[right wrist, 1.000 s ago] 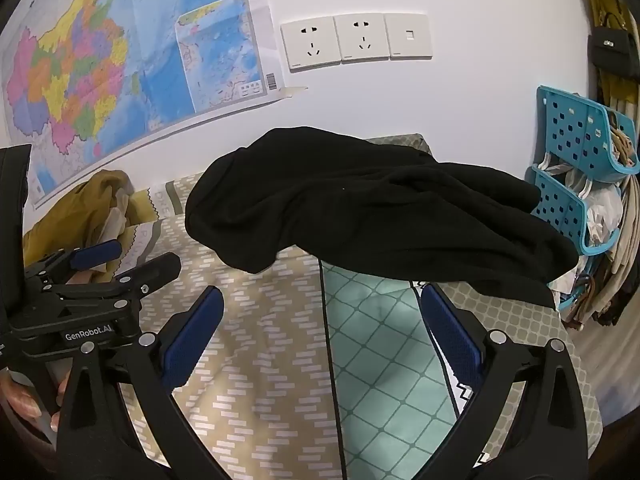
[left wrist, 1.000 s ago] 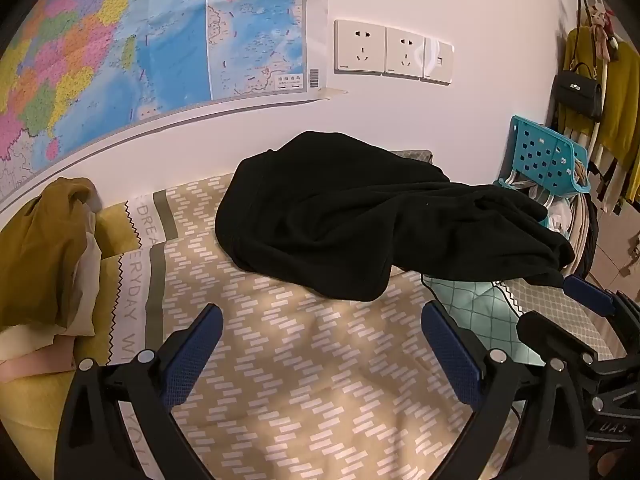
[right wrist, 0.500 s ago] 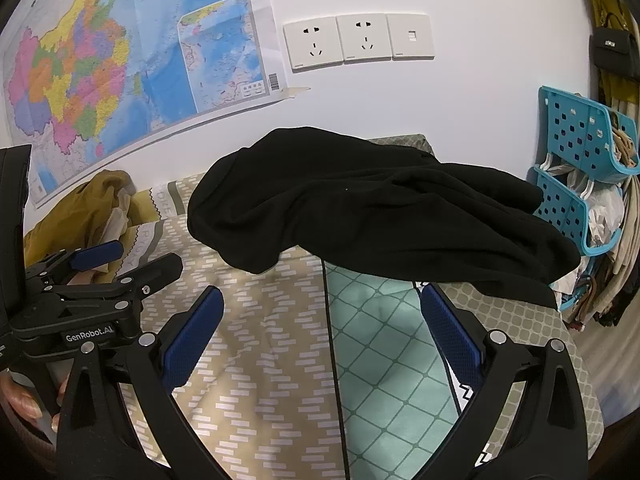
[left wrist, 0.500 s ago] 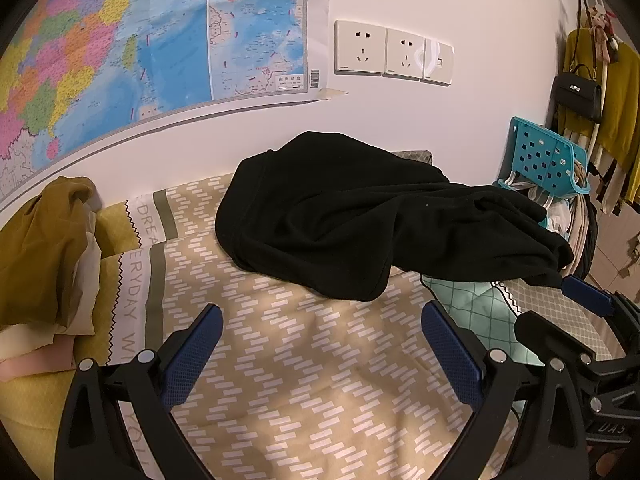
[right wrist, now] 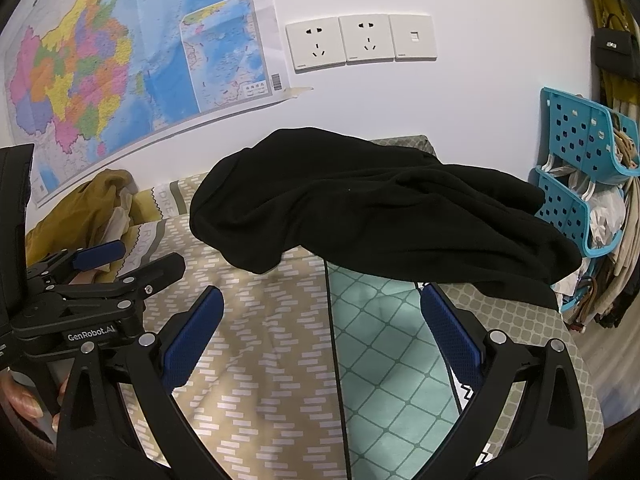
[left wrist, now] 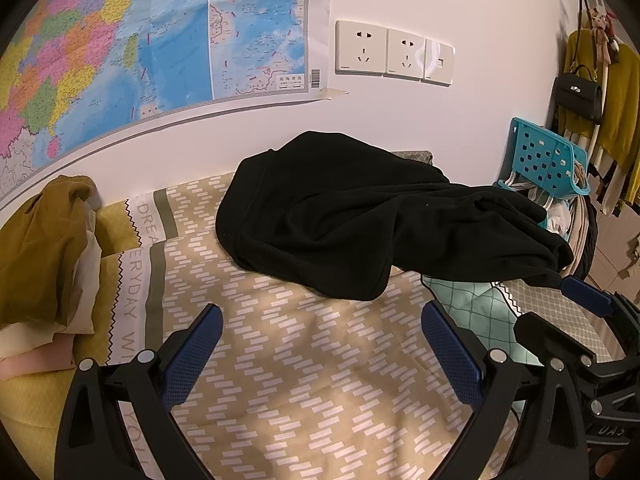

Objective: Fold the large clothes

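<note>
Black garment (left wrist: 360,220) lies crumpled across the middle of both wrist views, on a bed with a tan patterned bedspread (left wrist: 280,360), its bulk against the white wall. Its long axis runs from the rounded, thicker end at centre-left of the frame to a thinner end at the right, which trails over a green diamond-patterned cloth (right wrist: 380,340) toward the bed's right edge.

Both grippers hang short of it, apart from the fabric, with bare bedspread between jaws and cloth. The left gripper (left wrist: 320,354) has its jaws spread wide and empty; the right gripper (right wrist: 320,334) likewise stands spread and holds nothing. In the right wrist view the left gripper shows at lower left, with a person's fingertips (right wrist: 24,404) on its handle.

By this layout, the left gripper faces the thick end's near hem, and the right is nearer the trailing end, so each would likely take its own end to spread the piece flat.

Nothing stands between jaws and garment. A mustard-yellow heap of clothes (left wrist: 40,248) sits at the left edge, a blue perforated rack (right wrist: 580,152) at the right, a map (left wrist: 120,40) and wall sockets (right wrist: 360,40) above.
</note>
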Tool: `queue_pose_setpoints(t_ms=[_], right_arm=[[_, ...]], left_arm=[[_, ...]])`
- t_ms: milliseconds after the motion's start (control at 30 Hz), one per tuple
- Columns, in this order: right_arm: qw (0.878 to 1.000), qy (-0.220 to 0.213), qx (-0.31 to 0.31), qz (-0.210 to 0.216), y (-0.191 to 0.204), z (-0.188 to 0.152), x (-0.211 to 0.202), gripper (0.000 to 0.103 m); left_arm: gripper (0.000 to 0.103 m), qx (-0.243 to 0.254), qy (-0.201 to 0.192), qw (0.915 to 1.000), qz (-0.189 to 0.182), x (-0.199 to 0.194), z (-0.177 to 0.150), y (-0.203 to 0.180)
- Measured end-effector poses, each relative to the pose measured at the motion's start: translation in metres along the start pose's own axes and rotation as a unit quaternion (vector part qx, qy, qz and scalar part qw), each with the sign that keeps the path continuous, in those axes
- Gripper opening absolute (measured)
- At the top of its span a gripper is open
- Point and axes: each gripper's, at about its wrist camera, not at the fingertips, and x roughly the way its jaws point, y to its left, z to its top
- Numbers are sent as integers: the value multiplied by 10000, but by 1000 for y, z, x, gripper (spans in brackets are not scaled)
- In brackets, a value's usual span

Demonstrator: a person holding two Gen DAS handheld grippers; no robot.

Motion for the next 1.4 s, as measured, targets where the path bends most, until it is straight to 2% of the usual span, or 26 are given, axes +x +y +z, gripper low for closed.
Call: queue_pose_setpoints(t_ms=[633,967,1133,1267,1400], right_arm=[[10000,35,-63,33,4,1,2,97],[9999,36,-156,33,4,4,5,97],[9996,89,-262,82,6,7,11,97],[9990,101,-419,120,11,10,18,97],[9977,169,-645,144,15,16,30,97]], left_arm=[[96,4,6,10000,31,2,-1,2],[96,-138,43,9999,-74,7,-1,4],[96,-124,50,9999,-45,11,-2,7],[96,-300,250,9990,-208,17,0,10],[96,-355,265,9989,-122,24,4,20]])
